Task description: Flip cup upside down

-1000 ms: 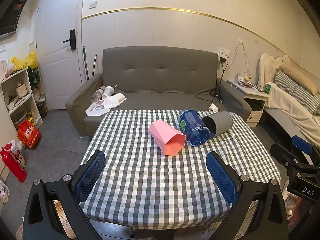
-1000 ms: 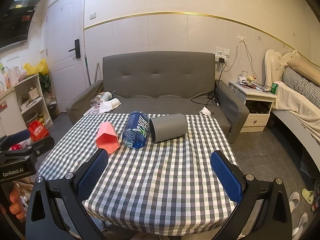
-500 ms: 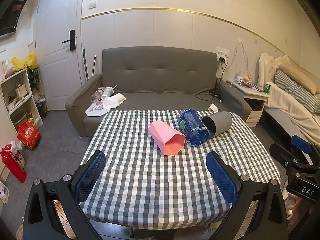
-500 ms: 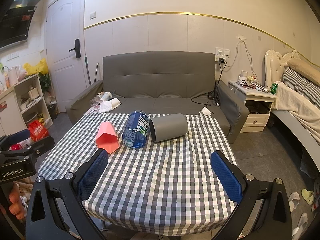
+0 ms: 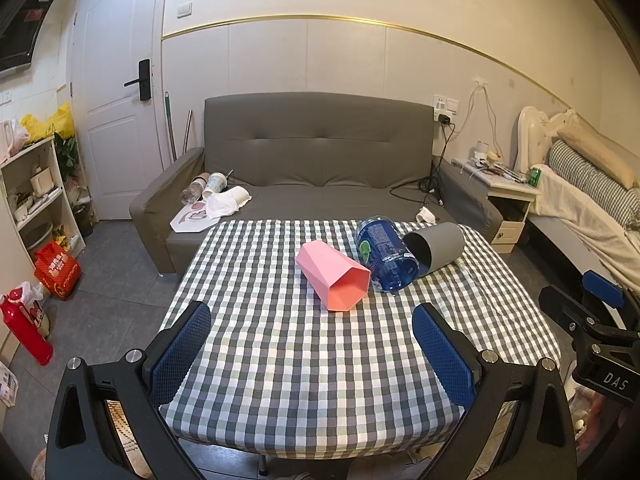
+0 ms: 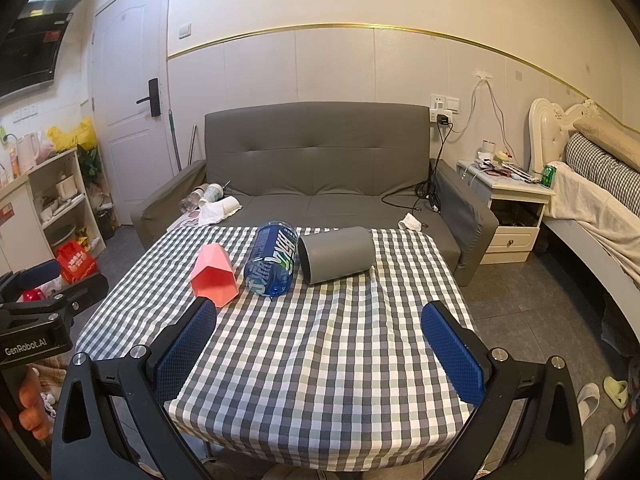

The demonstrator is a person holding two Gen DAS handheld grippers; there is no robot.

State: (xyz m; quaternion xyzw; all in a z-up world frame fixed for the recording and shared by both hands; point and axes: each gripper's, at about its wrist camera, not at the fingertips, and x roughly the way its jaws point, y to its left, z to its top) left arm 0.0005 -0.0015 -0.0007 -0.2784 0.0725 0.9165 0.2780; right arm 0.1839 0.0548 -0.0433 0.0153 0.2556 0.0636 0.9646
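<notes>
we hold the left gripper (image 5: 312,344) and right gripper (image 6: 318,338) wide, empty, short of the pink cup (image 5: 334,275) lying beside the blue bottle (image 5: 386,255), ready to approach.

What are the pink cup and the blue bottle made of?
The pink cup looks like matte plastic: flat, faceted sides with no shine. The blue bottle seems to be clear tinted plastic, glossy, with light glinting through it and a printed label. I can't be certain of either.

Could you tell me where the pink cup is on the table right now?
The pink cup lies on its side on the checked table, leftmost of three items, just left of the blue bottle; the right wrist view shows the same order.
</notes>
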